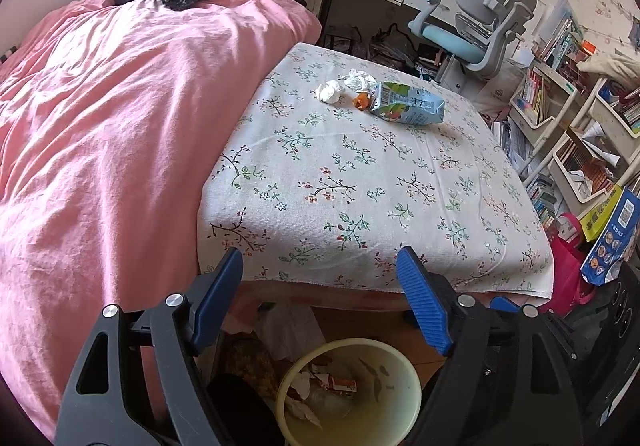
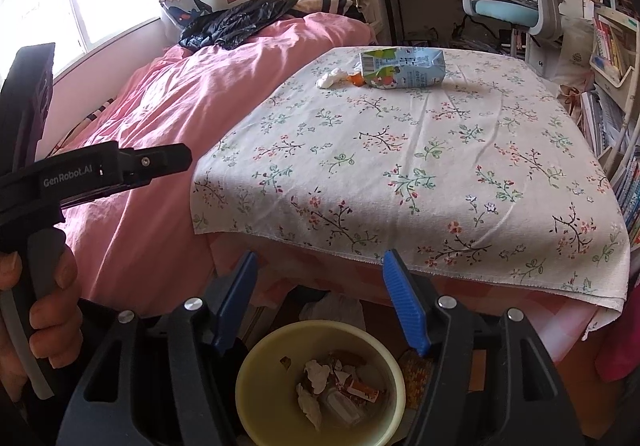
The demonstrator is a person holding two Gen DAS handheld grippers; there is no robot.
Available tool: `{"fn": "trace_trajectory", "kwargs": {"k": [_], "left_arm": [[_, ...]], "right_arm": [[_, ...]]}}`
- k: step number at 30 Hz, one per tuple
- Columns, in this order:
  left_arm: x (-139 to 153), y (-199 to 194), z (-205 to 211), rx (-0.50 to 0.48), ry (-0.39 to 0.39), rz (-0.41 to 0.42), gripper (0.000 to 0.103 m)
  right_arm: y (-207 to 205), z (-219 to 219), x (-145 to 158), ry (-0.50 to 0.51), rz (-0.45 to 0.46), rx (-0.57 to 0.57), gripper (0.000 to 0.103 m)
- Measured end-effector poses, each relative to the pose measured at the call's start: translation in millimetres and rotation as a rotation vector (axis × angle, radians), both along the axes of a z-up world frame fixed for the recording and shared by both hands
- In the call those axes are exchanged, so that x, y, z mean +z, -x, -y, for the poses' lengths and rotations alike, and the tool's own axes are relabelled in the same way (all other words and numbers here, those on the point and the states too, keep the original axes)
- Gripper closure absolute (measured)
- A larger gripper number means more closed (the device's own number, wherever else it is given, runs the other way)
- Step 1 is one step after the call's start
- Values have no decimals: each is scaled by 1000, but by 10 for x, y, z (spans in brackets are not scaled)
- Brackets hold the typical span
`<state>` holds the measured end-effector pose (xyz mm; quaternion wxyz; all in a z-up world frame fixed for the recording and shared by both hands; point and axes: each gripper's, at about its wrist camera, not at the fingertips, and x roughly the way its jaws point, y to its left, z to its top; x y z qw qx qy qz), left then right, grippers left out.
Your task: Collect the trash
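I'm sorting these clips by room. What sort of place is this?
Most likely a child's bedroom: a bed under a pink duvet, a desk chair at a study desk, and crowded bookshelves along the wall.

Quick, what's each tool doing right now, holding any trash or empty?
Left tool: open, empty, above the bin.
Right tool: open, empty, also above the bin.

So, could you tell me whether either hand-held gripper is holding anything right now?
Nothing is held: the left hand-held gripper and right hand-held gripper are both open and empty above the bin.
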<state>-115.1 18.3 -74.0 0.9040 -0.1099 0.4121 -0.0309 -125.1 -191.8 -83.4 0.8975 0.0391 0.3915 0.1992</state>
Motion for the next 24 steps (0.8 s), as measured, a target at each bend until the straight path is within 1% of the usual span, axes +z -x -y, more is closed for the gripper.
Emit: {"fn": "trace_trajectory", "kwargs": {"k": [24], "left_arm": [[-7, -8, 21, 2, 2, -4, 27]], "right_arm": [[1, -27, -6, 6, -4, 7, 39]]}}
